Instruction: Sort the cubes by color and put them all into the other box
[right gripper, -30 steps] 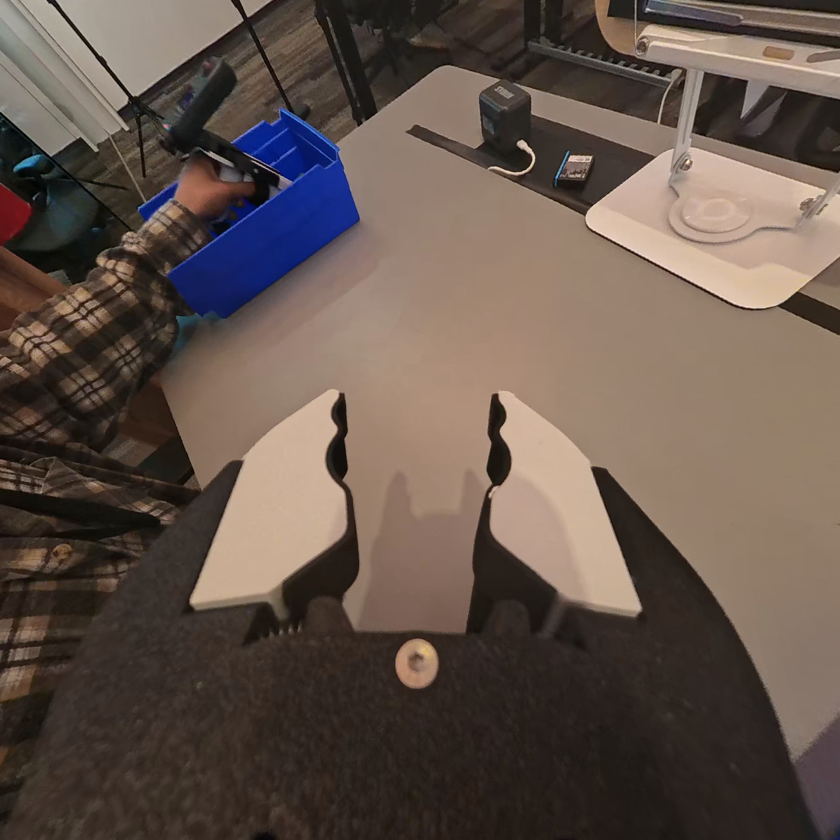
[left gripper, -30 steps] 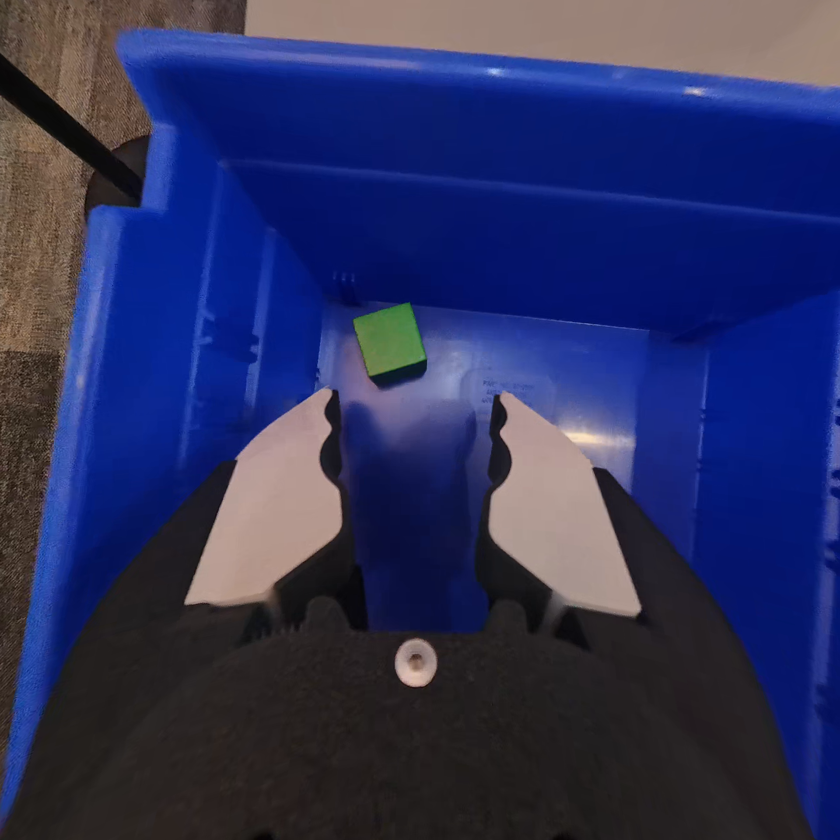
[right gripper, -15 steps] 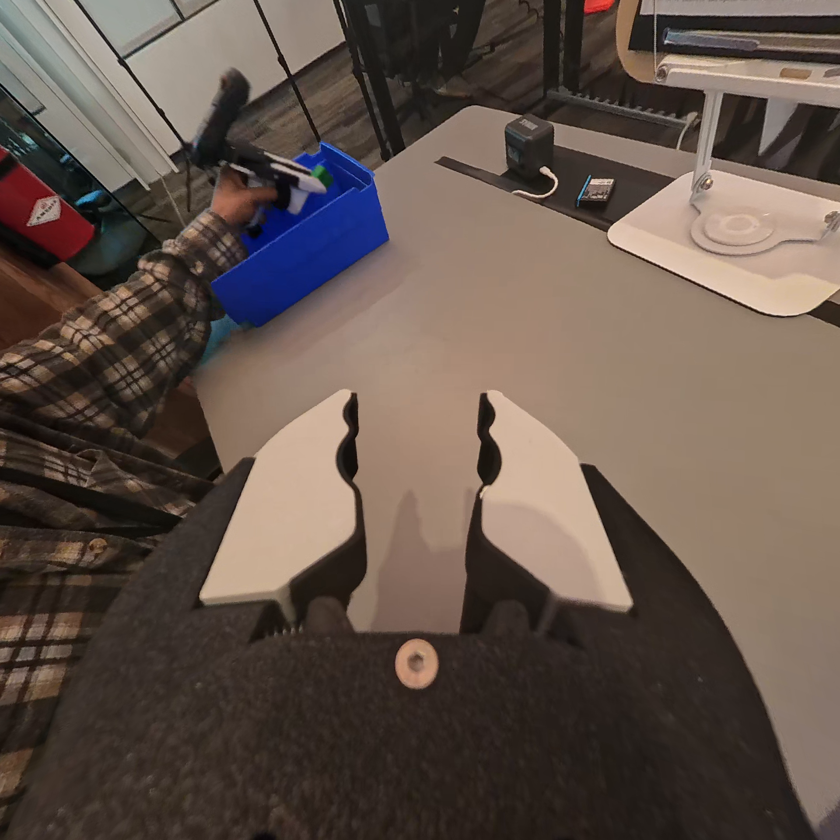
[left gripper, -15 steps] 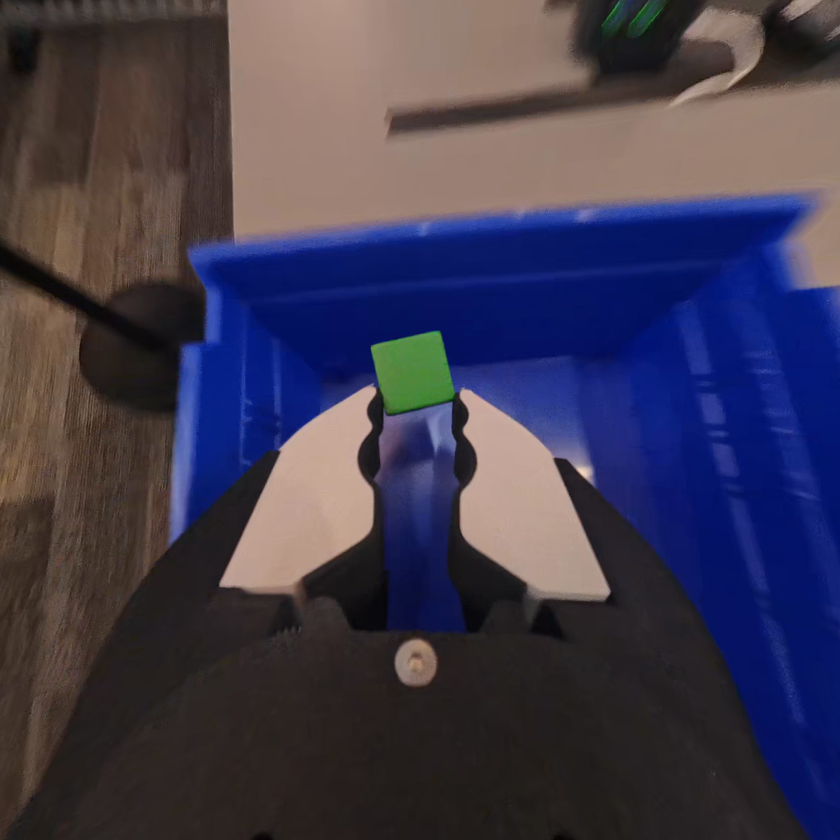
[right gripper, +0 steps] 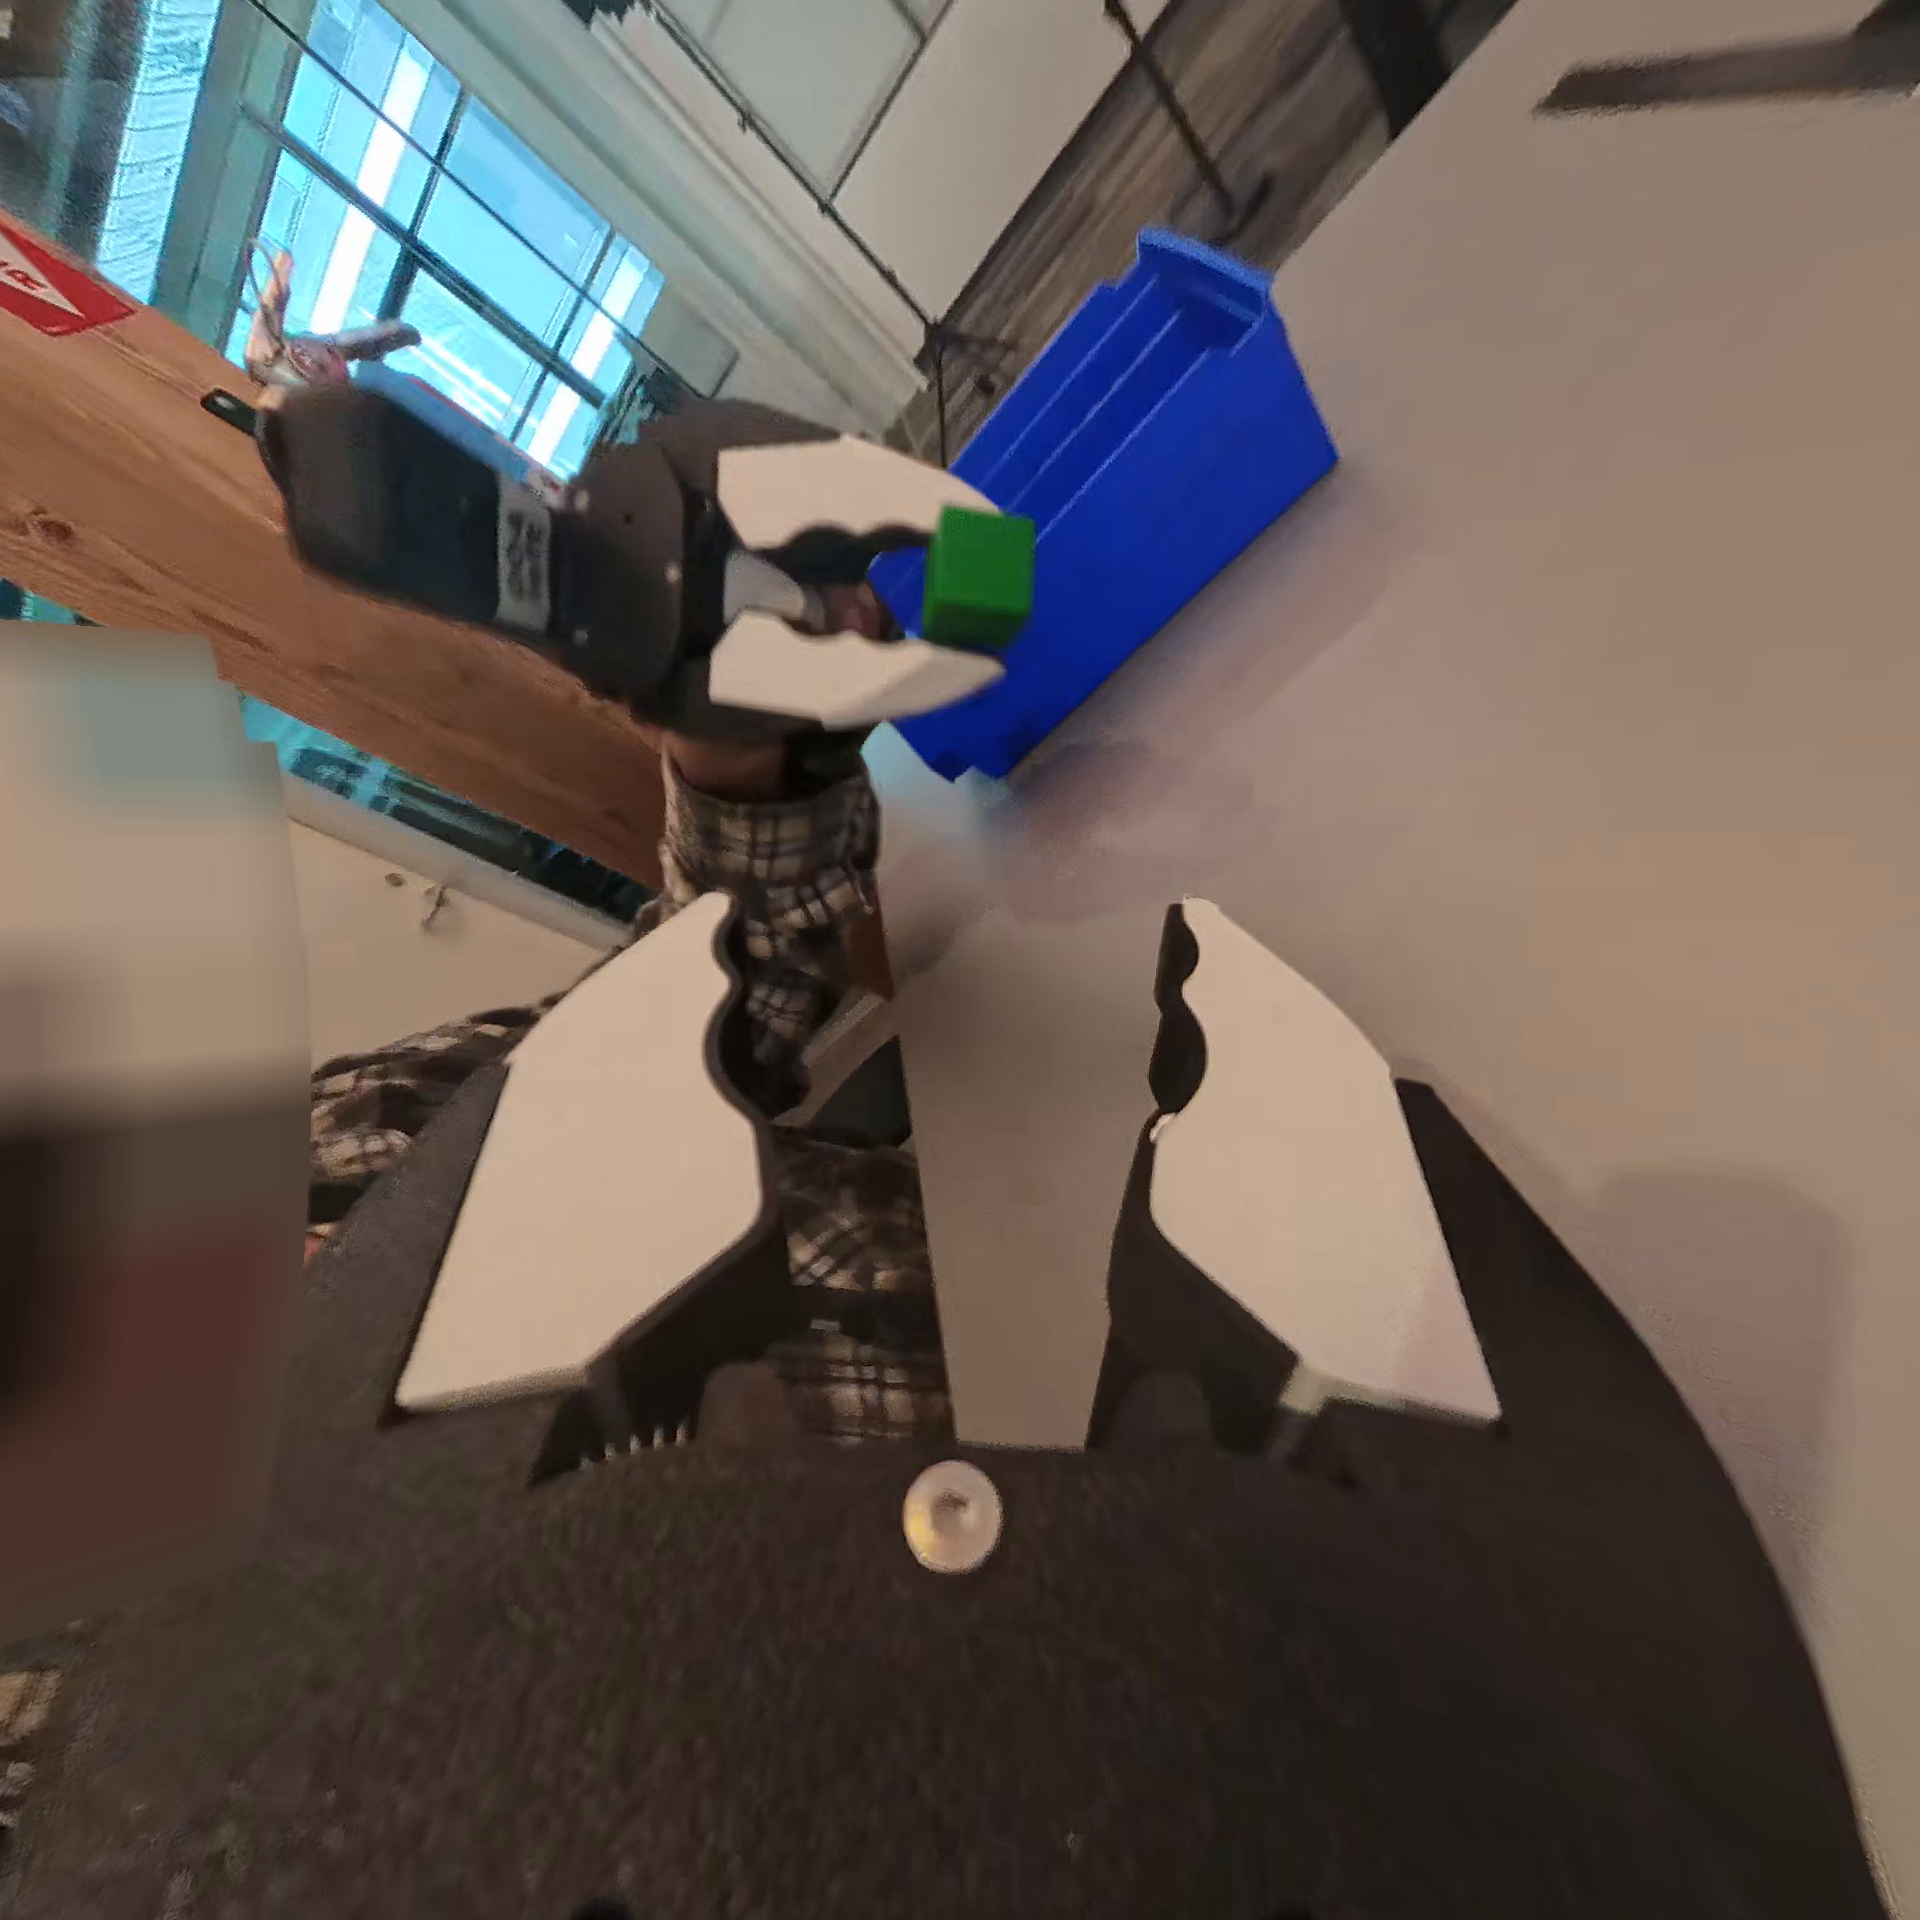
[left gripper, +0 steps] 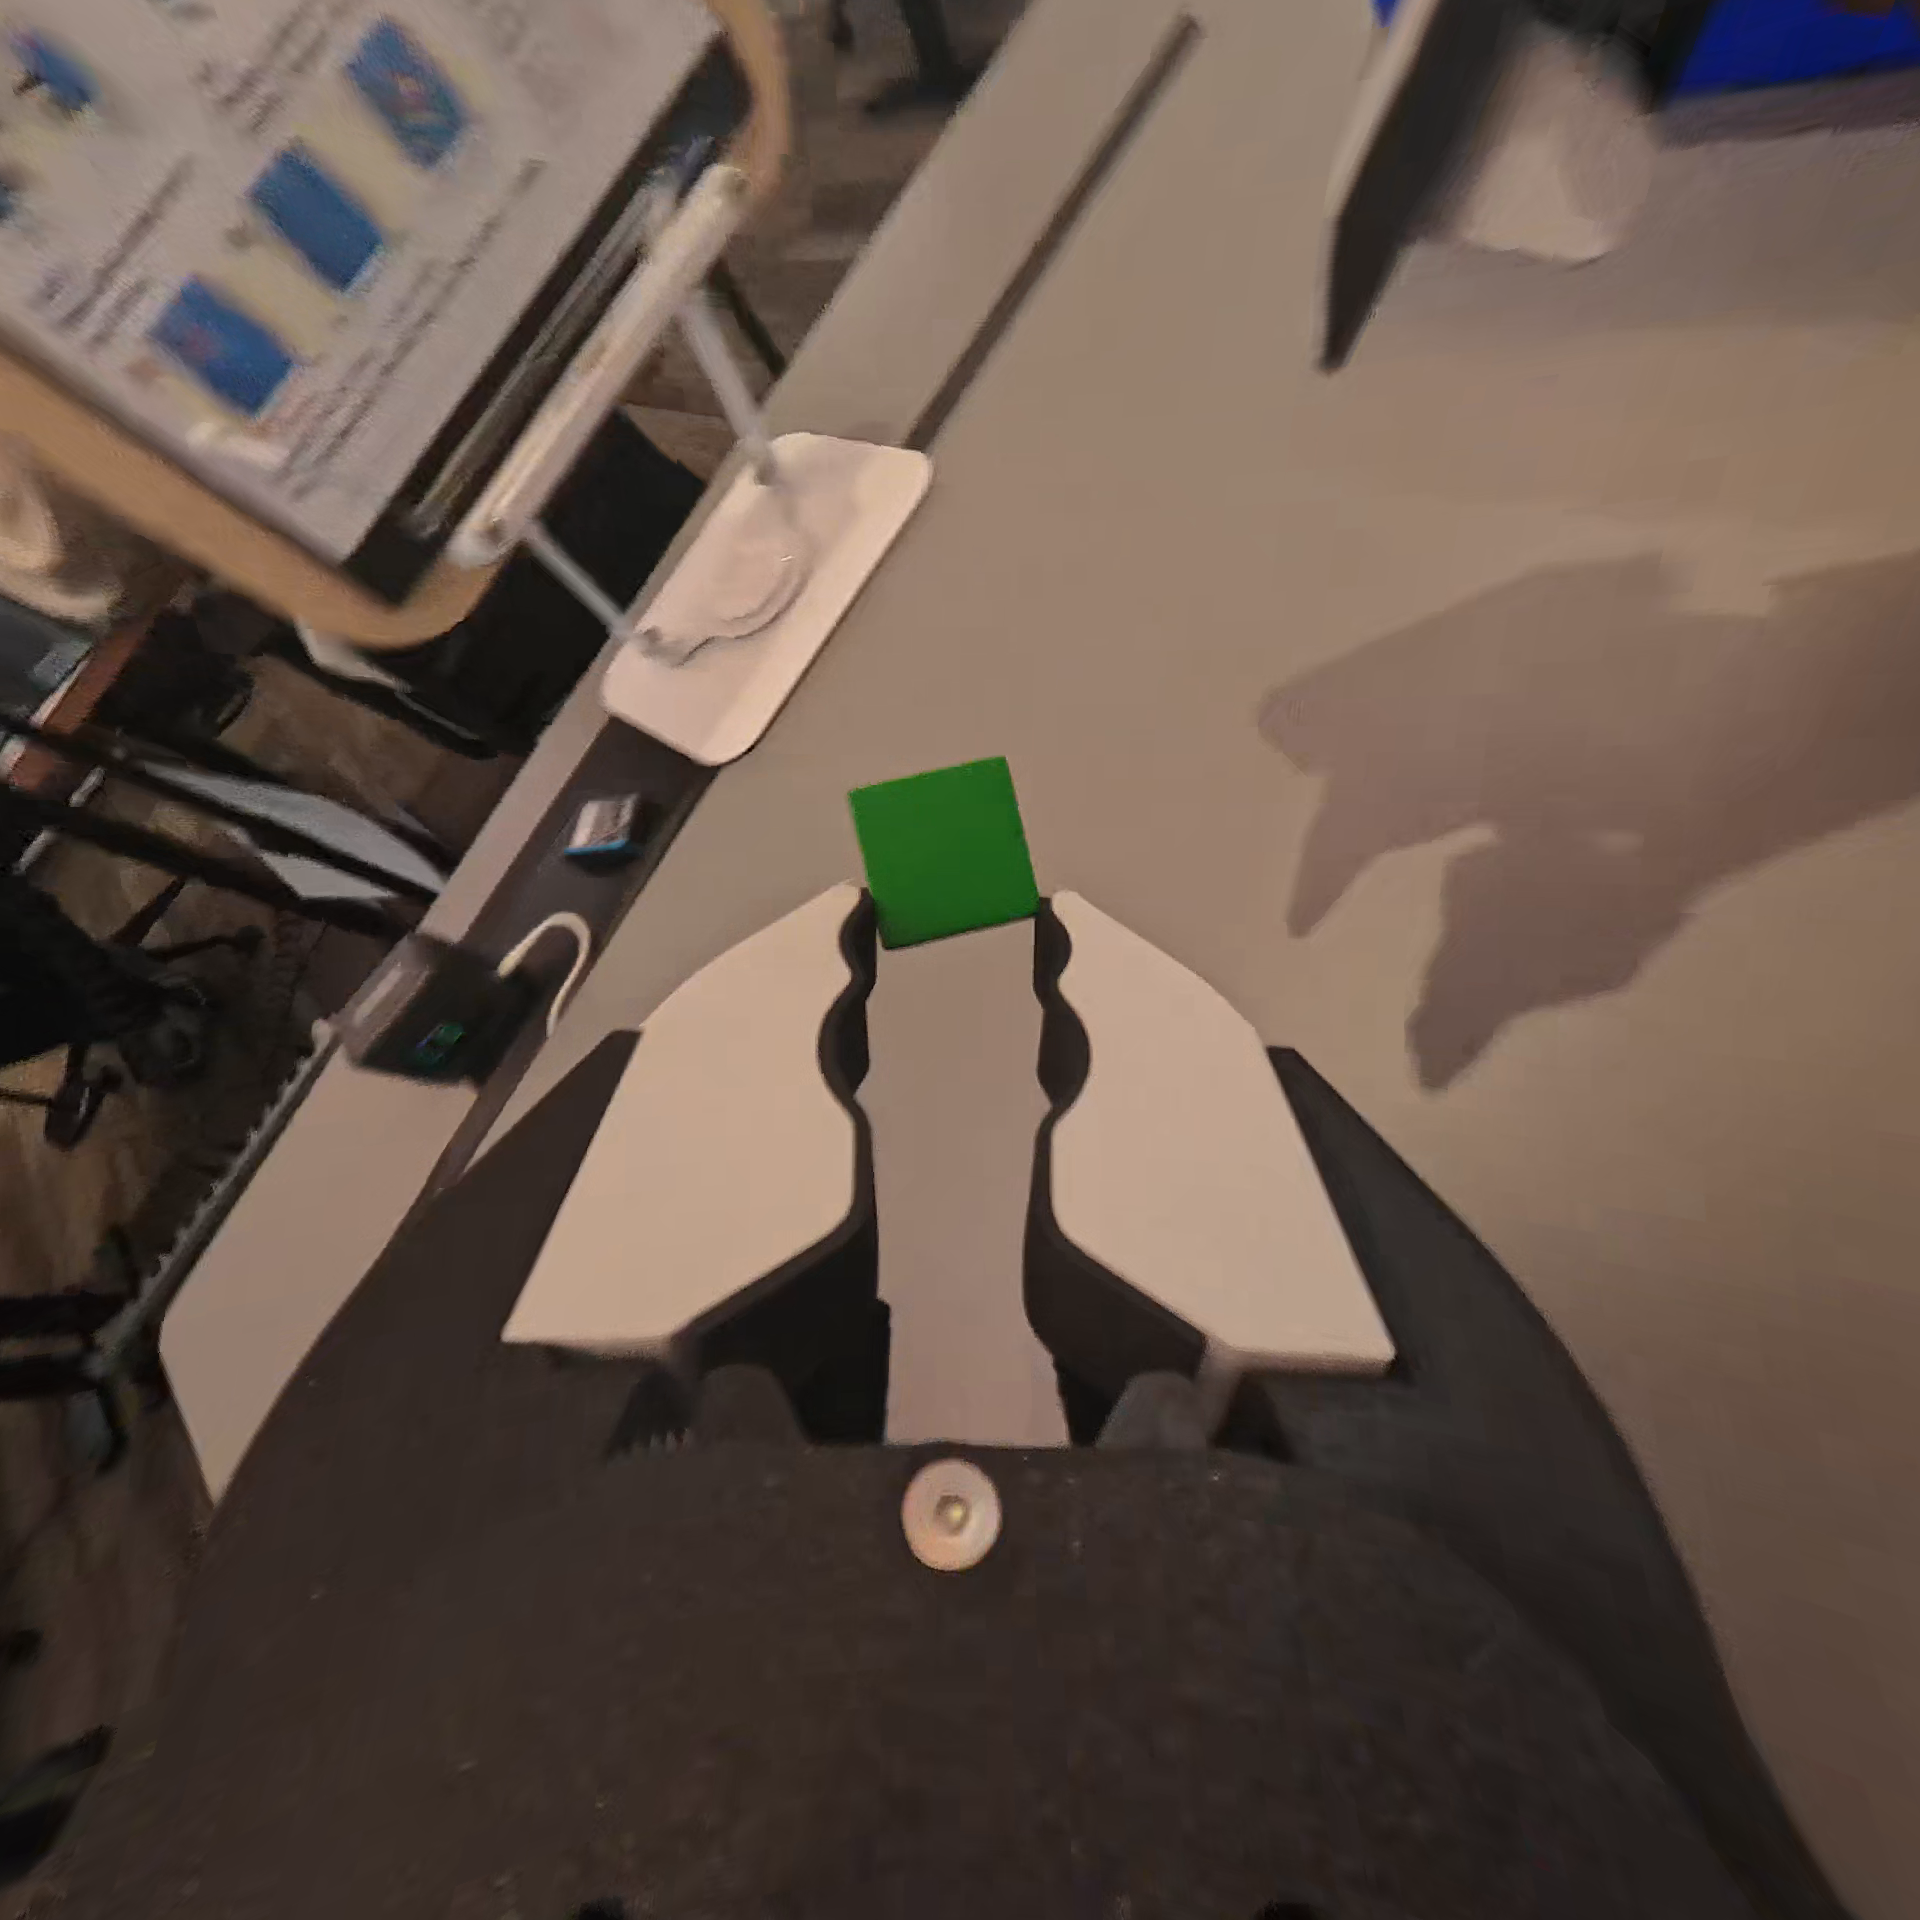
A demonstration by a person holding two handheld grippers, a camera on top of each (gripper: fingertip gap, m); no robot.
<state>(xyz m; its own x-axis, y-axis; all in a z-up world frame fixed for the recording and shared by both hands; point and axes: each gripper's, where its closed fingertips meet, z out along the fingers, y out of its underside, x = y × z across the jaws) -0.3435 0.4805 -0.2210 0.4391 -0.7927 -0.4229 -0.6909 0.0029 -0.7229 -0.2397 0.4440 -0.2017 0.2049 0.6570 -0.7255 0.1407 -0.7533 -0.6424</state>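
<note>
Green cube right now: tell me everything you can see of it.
The green cube is a small, solid-looking block, plain bright green with a matte finish and sharp edges, no markings visible. It is pinched at the very tips of the left claw, most of it sticking out beyond them, slightly rotated. It hangs in the air above the grey table, clear of the blue box seen behind it in the right wrist view. Only the fingertips touch it.

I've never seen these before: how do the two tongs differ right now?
The left tongs are shut on a green cube, pinched at their very tips; the right tongs are open and empty. The left tongs are held up in the air; how high the right sit cannot be told. Both have white fingers on black bodies.
</note>
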